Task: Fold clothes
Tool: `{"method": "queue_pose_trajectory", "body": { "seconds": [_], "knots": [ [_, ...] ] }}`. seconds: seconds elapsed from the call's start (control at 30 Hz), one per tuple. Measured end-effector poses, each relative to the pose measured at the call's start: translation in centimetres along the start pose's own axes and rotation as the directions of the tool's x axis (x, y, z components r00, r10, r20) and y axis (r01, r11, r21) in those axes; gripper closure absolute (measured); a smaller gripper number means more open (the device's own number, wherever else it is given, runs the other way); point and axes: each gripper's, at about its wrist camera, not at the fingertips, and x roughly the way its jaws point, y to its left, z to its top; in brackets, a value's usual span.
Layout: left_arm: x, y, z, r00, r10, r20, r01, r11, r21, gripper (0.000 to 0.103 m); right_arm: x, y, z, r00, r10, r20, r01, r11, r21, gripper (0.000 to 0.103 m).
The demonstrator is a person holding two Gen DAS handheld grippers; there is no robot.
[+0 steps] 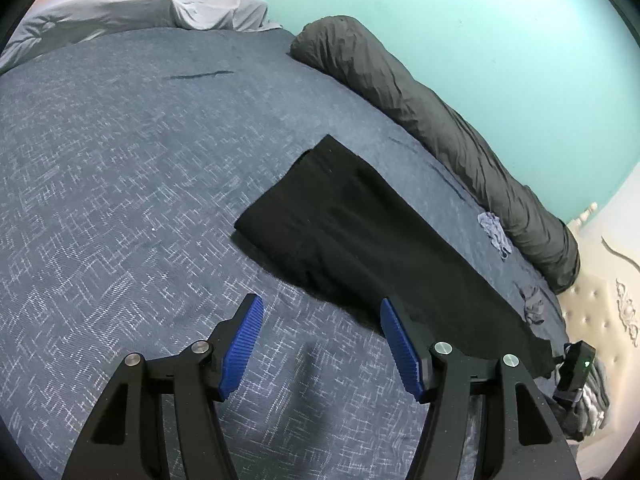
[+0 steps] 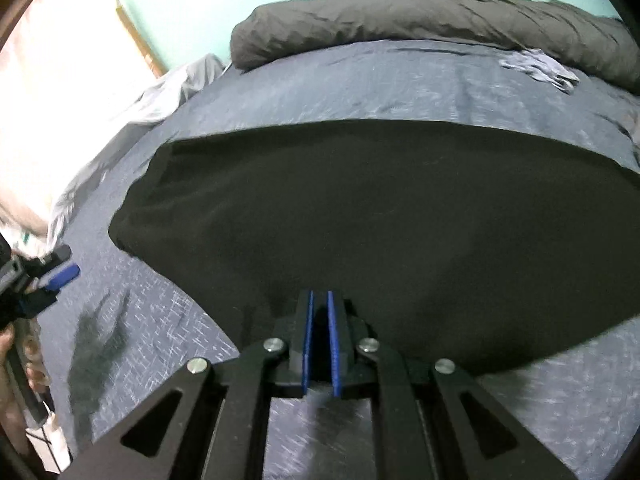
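Folding a black garment (image 2: 380,220) on the bed (image 1: 120,200) is the job, and I judge I am midway through a fold, with the cloth already lying as a long, flattened strip on the blue patterned bedspread.

My right tongs (image 2: 319,300) have their blue pads drawn nearly together, a narrow gap between them, sitting right at the near edge of the black garment. I cannot tell for certain whether cloth is pinched between the pads; the edge is dark and blurred there. The garment spreads out directly ahead of these tongs, wide to both sides, its far edge well beyond them.

My left tongs (image 1: 322,304) are spread wide and hold nothing. They hover over bare bedspread. From here the black garment lies ahead and to the right, its near long edge just beside the right-hand pad, its far end running away toward the upper right. In the right wrist view these left tongs appear at the far left, apart from the cloth.

Beyond the garment, well past both tongs, a rolled dark grey duvet (image 1: 440,120) lies along the far side of the bed against a turquoise wall (image 1: 460,20). A small crumpled grey cloth (image 1: 496,232) sits near it.

The next move, as I judge it, calls for the left tongs to shift right and close on the garment's near edge, so both ends can lift together and carry over evenly.
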Motion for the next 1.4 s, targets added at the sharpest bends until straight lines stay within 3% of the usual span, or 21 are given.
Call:
{"method": "queue_pose_trajectory", "body": {
  "seconds": [0.1, 0.23, 0.33, 0.53, 0.7, 0.8, 1.0, 1.3, 1.33, 1.37, 1.4],
  "knots": [
    [0.1, -0.2, -0.3, 1.000, -0.002, -0.007, 0.002, 1.000, 0.003, 0.038, -0.9, -2.4, -0.2, 0.999, -0.047, 0.005, 0.047, 0.998, 0.028, 0.096],
    [0.2, -0.3, -0.3, 1.000, 0.006, -0.007, -0.005, 1.000, 0.011, 0.038, -4.2, -7.5, 0.3, 0.992, -0.103, 0.078, 0.097, 0.992, 0.079, 0.094],
    [0.6, -0.6, -0.3, 1.000, 0.004, -0.011, -0.004, 1.000, 0.008, 0.037, -7.8, -12.8, 1.7, 0.975, -0.187, 0.122, 0.170, 0.977, 0.132, 0.075],
    [2.2, -3.5, -0.8, 1.000, -0.002, -0.029, 0.004, 0.999, 0.052, 0.037, -15.9, -25.7, 2.6, 0.907, -0.397, 0.142, 0.335, 0.882, 0.332, 0.063],
    [3.7, -6.4, -1.4, 0.999, -0.008, -0.043, 0.012, 0.996, 0.094, 0.037, -20.7, -34.8, 1.2, 0.868, -0.480, 0.129, 0.351, 0.775, 0.525, 0.059],
    [4.9, -8.8, -1.9, 0.999, -0.012, -0.045, 0.018, 0.991, 0.131, 0.037, -21.3, -37.9, 1.0, 0.870, -0.483, 0.097, 0.353, 0.748, 0.562, 0.056],
    [6.9, -12.3, -2.6, 0.998, -0.015, -0.060, 0.026, 0.982, 0.188, 0.037, -20.7, -41.9, 1.1, 0.892, -0.443, 0.095, 0.299, 0.733, 0.611, 0.056],
    [8.6, -14.6, -3.2, 0.997, -0.008, -0.073, 0.025, 0.975, 0.222, 0.037, -19.2, -45.5, 1.5, 0.902, -0.423, 0.085, 0.274, 0.714, 0.644, 0.056],
    [8.8, -14.7, -3.2, 0.997, -0.007, -0.073, 0.024, 0.974, 0.224, 0.037, -19.0, -45.6, 1.6, 0.904, -0.419, 0.086, 0.273, 0.720, 0.638, 0.063],
    [8.9, -14.9, -3.2, 0.997, -0.007, -0.075, 0.023, 0.974, 0.227, 0.037, -18.9, -45.6, 1.7, 0.904, -0.419, 0.083, 0.281, 0.729, 0.624, 0.082],
    [9.1, -15.0, -3.3, 0.997, -0.006, -0.076, 0.023, 0.973, 0.229, 0.037, -18.8, -45.4, 1.7, 0.902, -0.425, 0.081, 0.292, 0.736, 0.611, 0.086]
  ]
}}
